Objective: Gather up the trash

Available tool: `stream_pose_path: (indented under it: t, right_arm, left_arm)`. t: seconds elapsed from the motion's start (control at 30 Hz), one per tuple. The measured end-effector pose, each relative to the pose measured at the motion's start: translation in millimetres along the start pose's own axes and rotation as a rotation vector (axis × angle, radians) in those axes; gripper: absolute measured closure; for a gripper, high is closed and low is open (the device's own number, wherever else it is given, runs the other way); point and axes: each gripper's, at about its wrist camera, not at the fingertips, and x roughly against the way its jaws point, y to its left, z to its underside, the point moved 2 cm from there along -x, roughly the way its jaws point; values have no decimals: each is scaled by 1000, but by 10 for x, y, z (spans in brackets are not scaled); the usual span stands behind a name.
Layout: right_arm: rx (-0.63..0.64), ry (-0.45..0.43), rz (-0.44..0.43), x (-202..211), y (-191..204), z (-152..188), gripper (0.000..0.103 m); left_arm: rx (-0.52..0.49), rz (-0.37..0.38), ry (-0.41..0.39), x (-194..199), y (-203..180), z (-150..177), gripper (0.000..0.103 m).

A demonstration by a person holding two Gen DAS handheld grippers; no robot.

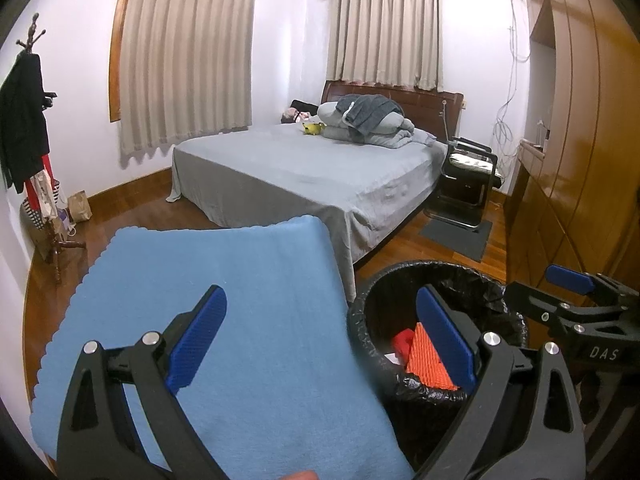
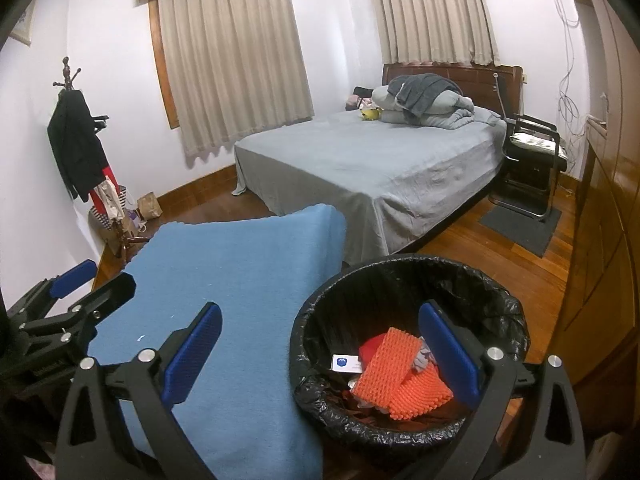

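Observation:
A round bin lined with a black bag stands on the wood floor to the right of a table covered by a blue cloth. Inside it lie orange foam netting, a red scrap and a small white card. My right gripper hangs open over the bin's near left rim, with nothing between its fingers. My left gripper is open over the cloth's right edge, empty. Each gripper shows at the edge of the other's view.
A bed with a grey sheet fills the middle of the room, with a folding chair and a dark mat to its right. A wooden wardrobe lines the right wall. A coat stand with bags is at the left.

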Motion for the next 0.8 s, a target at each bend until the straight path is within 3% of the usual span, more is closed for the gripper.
stream_pose_path:
  t: [0.8]
  right_arm:
    - [0, 0, 1, 5, 26, 15, 6]
  left_arm:
    - [0, -4, -2, 10, 27, -5, 10]
